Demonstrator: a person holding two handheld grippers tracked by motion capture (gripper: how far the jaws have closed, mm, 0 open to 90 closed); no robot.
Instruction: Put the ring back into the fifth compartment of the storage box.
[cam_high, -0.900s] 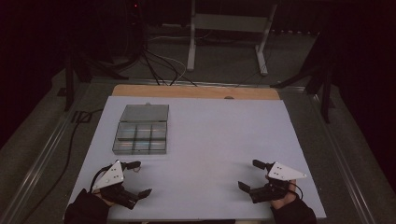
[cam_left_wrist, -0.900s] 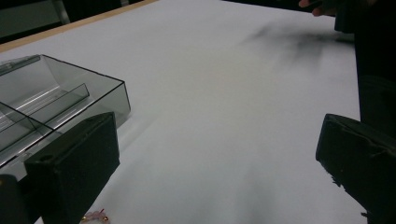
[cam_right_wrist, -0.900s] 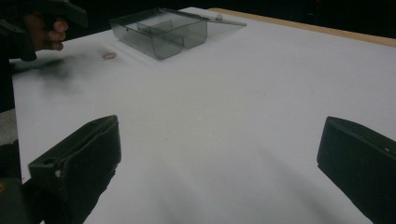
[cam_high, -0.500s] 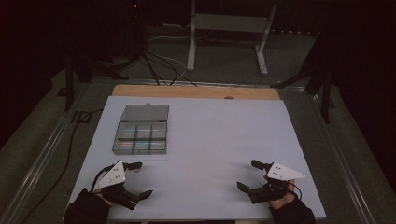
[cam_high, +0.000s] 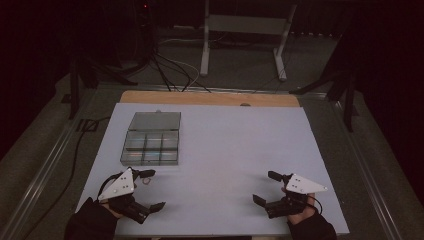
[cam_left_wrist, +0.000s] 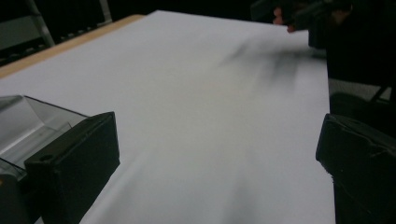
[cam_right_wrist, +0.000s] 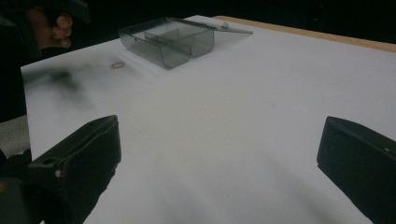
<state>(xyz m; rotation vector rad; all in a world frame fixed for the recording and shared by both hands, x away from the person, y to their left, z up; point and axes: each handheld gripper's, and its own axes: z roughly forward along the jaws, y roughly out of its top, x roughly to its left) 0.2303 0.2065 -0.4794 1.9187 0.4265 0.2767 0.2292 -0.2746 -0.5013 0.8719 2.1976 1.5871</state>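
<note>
A clear plastic compartment box (cam_high: 150, 144) stands on the left half of the white table top (cam_high: 230, 150), its lid tipped open at the back. It also appears as the box (cam_right_wrist: 173, 39) far off and the box (cam_left_wrist: 28, 121) close by my left jaw. My left gripper (cam_high: 152, 190) rests at the near left, open, with bare table between its jaws; left gripper (cam_left_wrist: 215, 177). A small pale ring-like item (cam_high: 145, 181) lies beside it, the same item (cam_right_wrist: 117, 65). My right gripper (cam_high: 266, 187) sits at the near right, open and holding nothing; right gripper (cam_right_wrist: 219, 163).
A wooden strip (cam_high: 210, 98) edges the table's far side. Behind it are cables (cam_high: 170, 70) on the floor and a metal stand (cam_high: 245, 30). Metal rails run along both sides of the table.
</note>
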